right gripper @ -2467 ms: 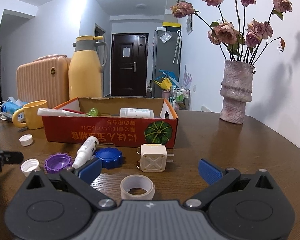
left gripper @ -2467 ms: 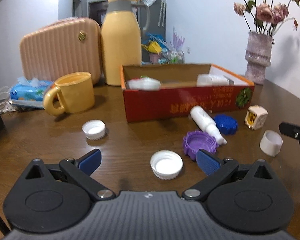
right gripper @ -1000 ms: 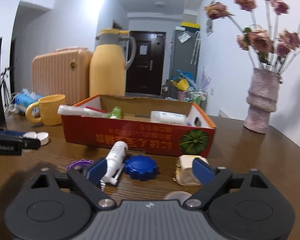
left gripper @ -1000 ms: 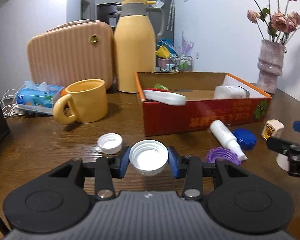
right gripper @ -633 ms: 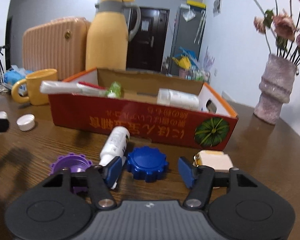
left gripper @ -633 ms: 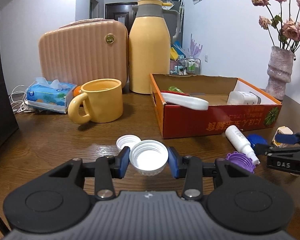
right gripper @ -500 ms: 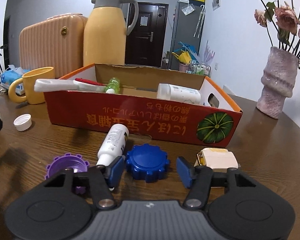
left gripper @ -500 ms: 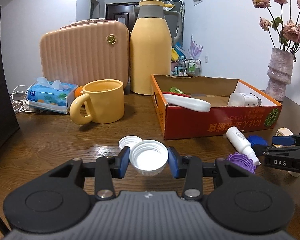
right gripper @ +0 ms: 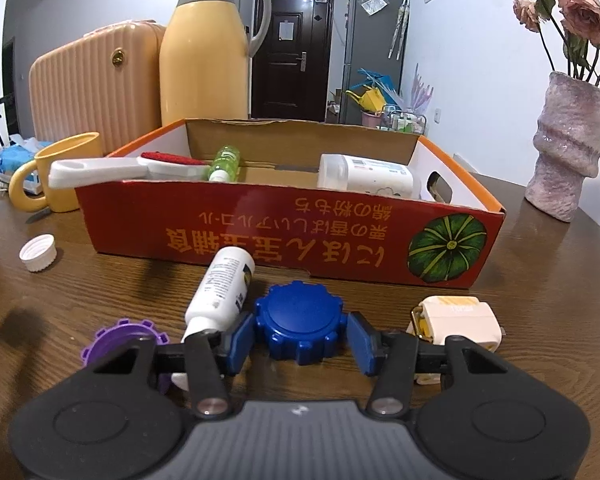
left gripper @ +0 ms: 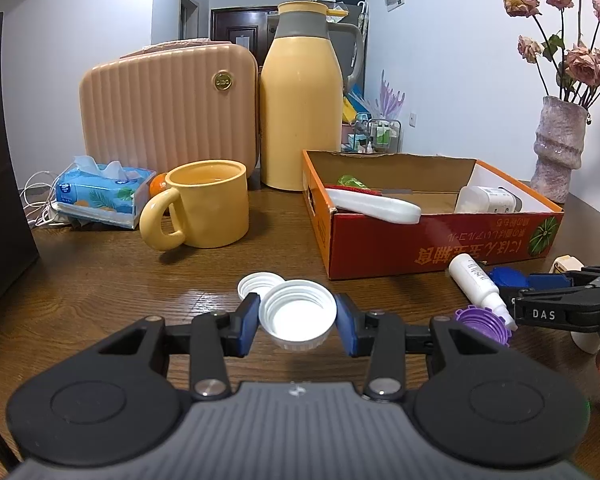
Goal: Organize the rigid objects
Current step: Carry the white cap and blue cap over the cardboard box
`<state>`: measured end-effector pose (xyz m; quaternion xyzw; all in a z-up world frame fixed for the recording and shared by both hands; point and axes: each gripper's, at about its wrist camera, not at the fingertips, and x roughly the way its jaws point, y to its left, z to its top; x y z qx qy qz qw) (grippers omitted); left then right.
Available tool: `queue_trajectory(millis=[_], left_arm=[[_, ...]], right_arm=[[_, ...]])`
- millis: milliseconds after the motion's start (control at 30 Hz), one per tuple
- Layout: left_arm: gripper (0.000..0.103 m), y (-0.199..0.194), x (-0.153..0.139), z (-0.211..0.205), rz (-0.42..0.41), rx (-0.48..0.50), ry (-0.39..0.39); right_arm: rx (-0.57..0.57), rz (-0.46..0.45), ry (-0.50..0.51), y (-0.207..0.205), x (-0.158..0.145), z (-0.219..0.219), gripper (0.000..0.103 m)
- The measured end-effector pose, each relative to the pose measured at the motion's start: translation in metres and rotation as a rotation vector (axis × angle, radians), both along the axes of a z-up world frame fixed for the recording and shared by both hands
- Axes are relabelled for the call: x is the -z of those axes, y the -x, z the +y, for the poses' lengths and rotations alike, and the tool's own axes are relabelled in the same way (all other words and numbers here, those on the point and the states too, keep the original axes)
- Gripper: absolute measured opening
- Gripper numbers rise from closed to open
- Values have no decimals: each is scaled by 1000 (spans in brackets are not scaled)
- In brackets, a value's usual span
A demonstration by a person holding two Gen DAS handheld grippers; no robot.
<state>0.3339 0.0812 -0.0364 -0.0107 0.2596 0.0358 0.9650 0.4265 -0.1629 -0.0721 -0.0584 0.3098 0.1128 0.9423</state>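
Note:
My left gripper (left gripper: 298, 316) is shut on a white screw cap (left gripper: 296, 320) and holds it just above the table, open side up. A smaller white cap (left gripper: 256, 282) lies right behind it. In the right wrist view my right gripper (right gripper: 300, 336) is closing on a blue ridged lid (right gripper: 300, 320), which rests on the table with the blue pads against its two sides. A white bottle (right gripper: 220, 292) lies beside the lid, with a purple lid (right gripper: 116, 340) to its left and a cream plug adapter (right gripper: 456, 320) to its right. The red cardboard box (right gripper: 260, 232) stands just behind them.
The box holds a white bottle (right gripper: 364, 178), a small green bottle (right gripper: 224, 162) and a white brush (right gripper: 100, 170). A yellow mug (left gripper: 212, 208), tissue pack (left gripper: 100, 192), pink case (left gripper: 160, 108) and yellow thermos (left gripper: 300, 100) stand behind. A vase (left gripper: 560, 148) stands far right.
My right gripper moved forward and down to the blue lid, and its jaws narrowed from wide open onto the lid's sides. My left gripper took the white cap off the table earlier and still holds it.

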Motion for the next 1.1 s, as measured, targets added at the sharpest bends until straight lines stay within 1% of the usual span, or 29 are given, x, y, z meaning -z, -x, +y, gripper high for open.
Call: queue_trajectory(millis=[100, 233, 367, 567, 667, 900, 1033, 1100], left_arm=[[41, 0, 0, -1, -1, 2, -2], [41, 1, 0, -2, -10, -3, -4], [41, 5, -5, -4, -38, -12, 5], [41, 9, -12, -10, -63, -20, 51], [41, 9, -16, -17, -72, -20, 68], [41, 7, -26, -41, -104, -2, 45], [41, -4, -35, -57, -119, 6, 29], [41, -12, -38, -64, -125, 2, 33]], right_arm=[[-1, -12, -20, 3, -2, -3, 50], [9, -60, -38, 11, -7, -7, 50], [8, -112, -58, 23, -17, -11, 50], [11, -217, -109, 39, -40, -20, 50], [13, -252, -133, 43, -47, -24, 50], [15, -279, -166, 44, -53, -36, 50], [12, -303, -181, 43, -56, -38, 50], [10, -328, -174, 43, -56, -37, 50]])
